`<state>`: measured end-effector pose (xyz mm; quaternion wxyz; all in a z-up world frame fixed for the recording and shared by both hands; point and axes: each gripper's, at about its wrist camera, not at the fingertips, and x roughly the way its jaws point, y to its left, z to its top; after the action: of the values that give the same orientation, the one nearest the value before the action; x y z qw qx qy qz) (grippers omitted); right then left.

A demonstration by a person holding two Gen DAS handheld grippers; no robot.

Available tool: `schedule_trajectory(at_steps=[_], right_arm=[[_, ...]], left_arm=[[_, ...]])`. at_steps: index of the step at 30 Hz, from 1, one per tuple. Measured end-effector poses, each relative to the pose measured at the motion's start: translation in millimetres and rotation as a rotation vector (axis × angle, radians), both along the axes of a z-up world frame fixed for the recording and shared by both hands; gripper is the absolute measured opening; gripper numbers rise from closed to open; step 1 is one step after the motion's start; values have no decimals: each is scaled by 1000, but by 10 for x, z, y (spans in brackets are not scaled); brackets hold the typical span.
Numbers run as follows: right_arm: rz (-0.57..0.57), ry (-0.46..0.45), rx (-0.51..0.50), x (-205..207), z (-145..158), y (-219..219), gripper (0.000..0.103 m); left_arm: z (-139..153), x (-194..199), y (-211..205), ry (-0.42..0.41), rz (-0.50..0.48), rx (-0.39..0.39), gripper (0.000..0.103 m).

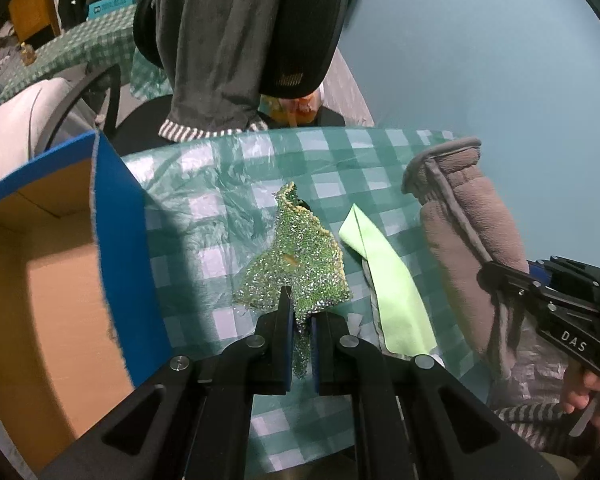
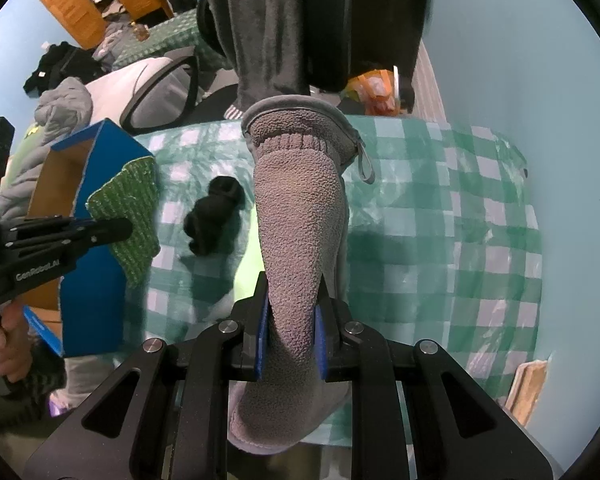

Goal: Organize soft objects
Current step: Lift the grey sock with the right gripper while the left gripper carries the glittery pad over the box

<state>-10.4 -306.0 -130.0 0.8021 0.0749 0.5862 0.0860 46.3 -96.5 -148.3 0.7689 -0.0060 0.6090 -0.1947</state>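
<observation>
My left gripper is shut on a sparkly green mesh cloth, held above the checked tablecloth beside the open blue cardboard box. The cloth also shows in the right wrist view, hanging in front of the box. My right gripper is shut on a grey fleece sock and holds it up over the table; it shows in the left wrist view too. A light green cloth lies on the table between them. A black balled sock lies near the box.
A black chair with grey garments draped over it stands behind the table. A white cushion sits behind the box. An orange bag lies beyond the table's far edge. The blue wall is on the right.
</observation>
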Motion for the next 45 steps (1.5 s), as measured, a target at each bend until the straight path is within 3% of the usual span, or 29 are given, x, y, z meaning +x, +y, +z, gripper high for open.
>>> schedule_trajectory(at_steps=[19, 45], right_arm=[[58, -73, 6, 26, 421, 380, 17], [226, -132, 50, 260, 675, 1319, 18]], left_arm=[[506, -210, 464, -88, 74, 19, 7], [687, -363, 1391, -132, 232, 24, 7]])
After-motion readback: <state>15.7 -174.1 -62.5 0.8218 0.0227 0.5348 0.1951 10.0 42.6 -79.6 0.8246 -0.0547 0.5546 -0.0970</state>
